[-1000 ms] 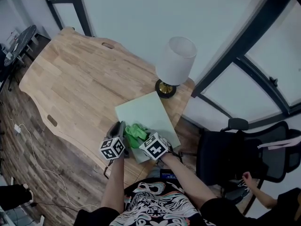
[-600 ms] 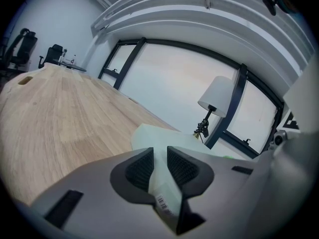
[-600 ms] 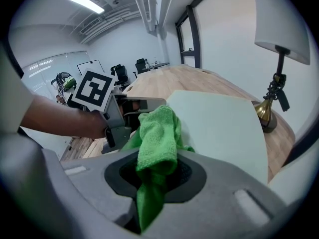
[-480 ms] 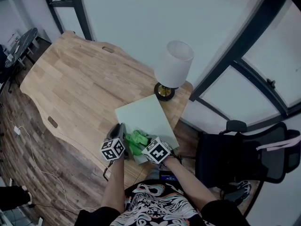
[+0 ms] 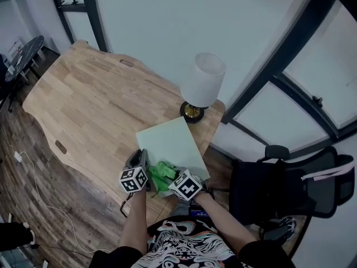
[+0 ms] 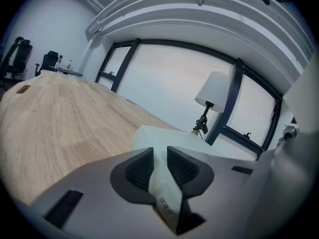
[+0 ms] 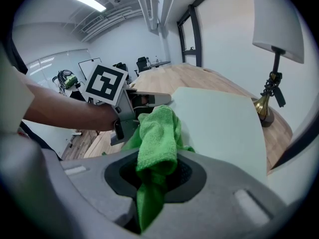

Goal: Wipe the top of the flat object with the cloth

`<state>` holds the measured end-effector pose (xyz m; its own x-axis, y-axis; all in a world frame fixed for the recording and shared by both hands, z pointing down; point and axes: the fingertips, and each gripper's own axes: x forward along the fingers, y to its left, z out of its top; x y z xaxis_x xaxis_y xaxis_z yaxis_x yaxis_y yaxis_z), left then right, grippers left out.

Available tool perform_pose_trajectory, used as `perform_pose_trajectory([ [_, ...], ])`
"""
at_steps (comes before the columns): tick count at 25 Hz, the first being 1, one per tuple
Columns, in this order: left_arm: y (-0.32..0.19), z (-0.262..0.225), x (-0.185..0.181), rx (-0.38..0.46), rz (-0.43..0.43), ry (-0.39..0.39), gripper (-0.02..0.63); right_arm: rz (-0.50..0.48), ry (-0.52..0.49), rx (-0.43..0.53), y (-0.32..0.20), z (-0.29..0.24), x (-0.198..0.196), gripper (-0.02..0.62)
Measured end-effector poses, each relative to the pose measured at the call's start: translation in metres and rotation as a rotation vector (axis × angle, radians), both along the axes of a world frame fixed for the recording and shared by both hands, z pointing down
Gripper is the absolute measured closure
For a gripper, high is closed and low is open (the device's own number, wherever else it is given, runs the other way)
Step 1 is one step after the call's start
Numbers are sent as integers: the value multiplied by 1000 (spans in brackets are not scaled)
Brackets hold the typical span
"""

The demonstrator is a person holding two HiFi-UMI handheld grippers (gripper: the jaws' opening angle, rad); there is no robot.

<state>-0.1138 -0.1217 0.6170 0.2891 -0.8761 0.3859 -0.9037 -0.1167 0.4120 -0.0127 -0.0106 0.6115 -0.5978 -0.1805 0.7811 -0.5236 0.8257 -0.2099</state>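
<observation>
A pale green flat object (image 5: 170, 141) lies on the near right corner of the wooden table (image 5: 95, 94). My left gripper (image 5: 143, 159) is shut on its near left edge; in the left gripper view the thin edge (image 6: 162, 183) sits pinched between the dark pads (image 6: 139, 168). My right gripper (image 5: 173, 176) is shut on a bright green cloth (image 5: 162, 171), which rests bunched on the object's near end. In the right gripper view the cloth (image 7: 157, 131) hangs out of the jaws over the flat object (image 7: 219, 123), beside the left gripper (image 7: 132, 108).
A lamp with a white shade (image 5: 203, 80) and brass base (image 5: 192, 113) stands just beyond the flat object's far corner. The table's right edge runs close by, with a black office chair (image 5: 279, 188) beyond it. Wooden floor lies to the left.
The right gripper and the cloth have slid a little back toward the flat object's near end. The left gripper keeps its hold on the edge.
</observation>
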Motion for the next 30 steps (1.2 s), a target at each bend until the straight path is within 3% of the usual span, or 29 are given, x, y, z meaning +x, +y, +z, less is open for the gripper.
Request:
perform_pose_trajectory([
  [18,-2,-1,1,1,16,-48,522,12,5,-49,5,-1,13,518],
  [30,-2,-1,1,-2,13,-34,522,99,-44,-78,-6,-1,27,518],
])
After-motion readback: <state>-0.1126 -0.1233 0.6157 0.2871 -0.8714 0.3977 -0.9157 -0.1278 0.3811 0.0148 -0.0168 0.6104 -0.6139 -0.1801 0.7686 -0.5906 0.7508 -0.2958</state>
